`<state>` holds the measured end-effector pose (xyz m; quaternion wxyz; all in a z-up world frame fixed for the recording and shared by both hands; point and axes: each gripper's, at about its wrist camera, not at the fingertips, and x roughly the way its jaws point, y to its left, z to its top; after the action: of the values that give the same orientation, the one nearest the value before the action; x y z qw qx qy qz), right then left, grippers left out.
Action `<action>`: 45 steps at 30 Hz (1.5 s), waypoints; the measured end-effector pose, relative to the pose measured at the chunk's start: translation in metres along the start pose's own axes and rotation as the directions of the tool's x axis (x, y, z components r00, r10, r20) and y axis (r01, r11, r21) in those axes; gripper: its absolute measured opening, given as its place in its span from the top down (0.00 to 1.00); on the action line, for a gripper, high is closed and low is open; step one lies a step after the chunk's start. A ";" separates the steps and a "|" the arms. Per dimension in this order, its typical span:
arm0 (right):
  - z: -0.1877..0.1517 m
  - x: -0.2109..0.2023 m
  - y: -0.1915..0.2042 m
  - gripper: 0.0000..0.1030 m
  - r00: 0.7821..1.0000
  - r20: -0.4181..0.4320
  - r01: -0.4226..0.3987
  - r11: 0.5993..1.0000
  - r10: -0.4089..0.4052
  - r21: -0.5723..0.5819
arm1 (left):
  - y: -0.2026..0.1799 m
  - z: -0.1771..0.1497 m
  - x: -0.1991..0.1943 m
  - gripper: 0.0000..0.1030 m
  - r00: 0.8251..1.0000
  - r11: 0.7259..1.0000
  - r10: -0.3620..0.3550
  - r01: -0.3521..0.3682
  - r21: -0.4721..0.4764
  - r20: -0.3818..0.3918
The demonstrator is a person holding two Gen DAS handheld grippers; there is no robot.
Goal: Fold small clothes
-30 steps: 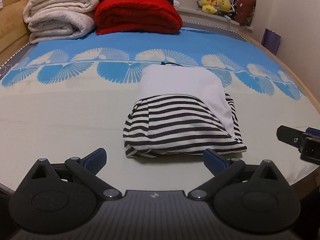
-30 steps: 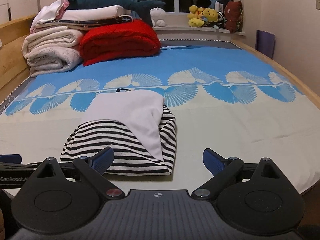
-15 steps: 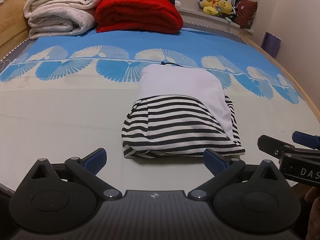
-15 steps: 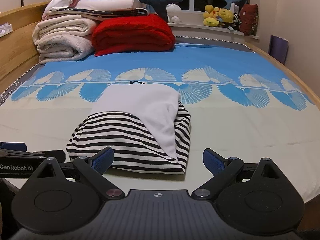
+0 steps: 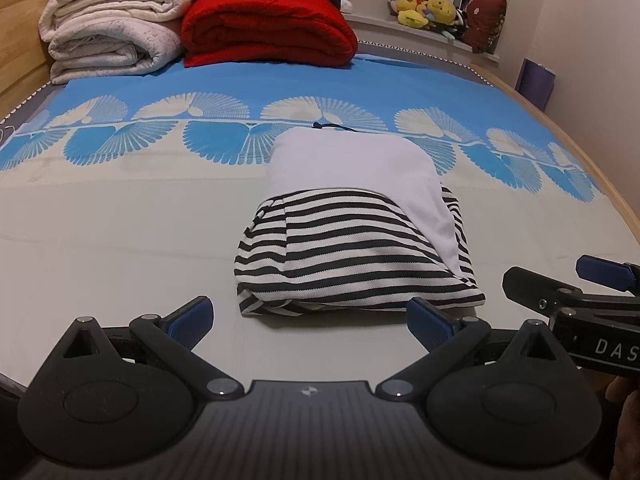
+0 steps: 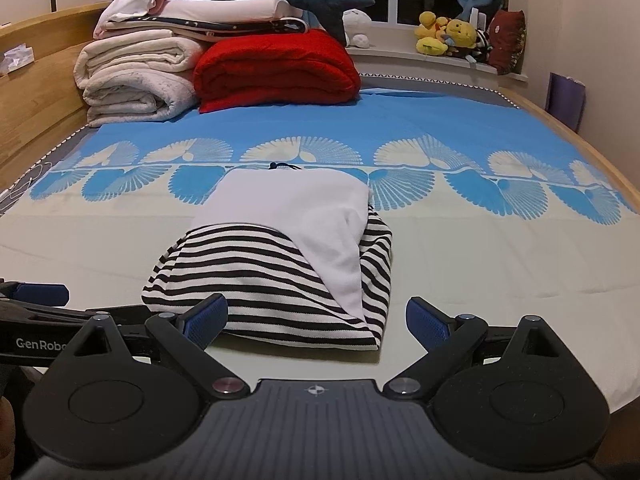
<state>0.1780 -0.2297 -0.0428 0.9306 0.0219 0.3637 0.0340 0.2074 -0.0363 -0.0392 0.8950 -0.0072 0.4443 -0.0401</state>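
- Here, the folded black-and-white striped cloth with a white layer on top (image 5: 352, 248) lies on the blue and cream bed sheet (image 5: 120, 216).
- The left gripper (image 5: 310, 316) has its fingers wide apart, holding nothing.
- The right gripper (image 6: 316, 316) is also spread wide, just in front of the cloth.

**Bed surface and what is lying on it**

A bed (image 5: 120, 240) with a wooden frame is carrying everything. Its sheet is showing a cream near half and a blue far half, with a row of fan-shaped motifs running across the boundary. A folded garment (image 5: 356, 236) (black-and-white stripes, with a white panel over its far part) is lying flat near the middle of the cream area, its far edge reaching the fan row. At the head end, a folded red blanket (image 5: 268, 28) is sitting on the blue part. Just beside it, toward the wooden side rail, a stack of rolled cream blankets (image 5: 112, 40) is resting, touching the red one.
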 end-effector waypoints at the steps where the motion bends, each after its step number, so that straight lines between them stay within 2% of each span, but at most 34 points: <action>1: 0.000 0.000 0.000 0.07 1.000 0.000 -0.001 1.000 0.001 -0.002 | 0.000 0.000 0.000 0.00 1.000 1.000 0.000 0.000 0.001 0.000; 45: -0.001 -0.001 0.002 0.07 1.000 -0.005 -0.010 1.000 0.010 -0.012 | -0.001 0.000 0.000 0.00 1.000 1.000 -0.003 0.003 0.000 -0.005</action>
<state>0.1769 -0.2277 -0.0428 0.9297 0.0182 0.3655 0.0410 0.2071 -0.0375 -0.0390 0.8937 -0.0075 0.4467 -0.0416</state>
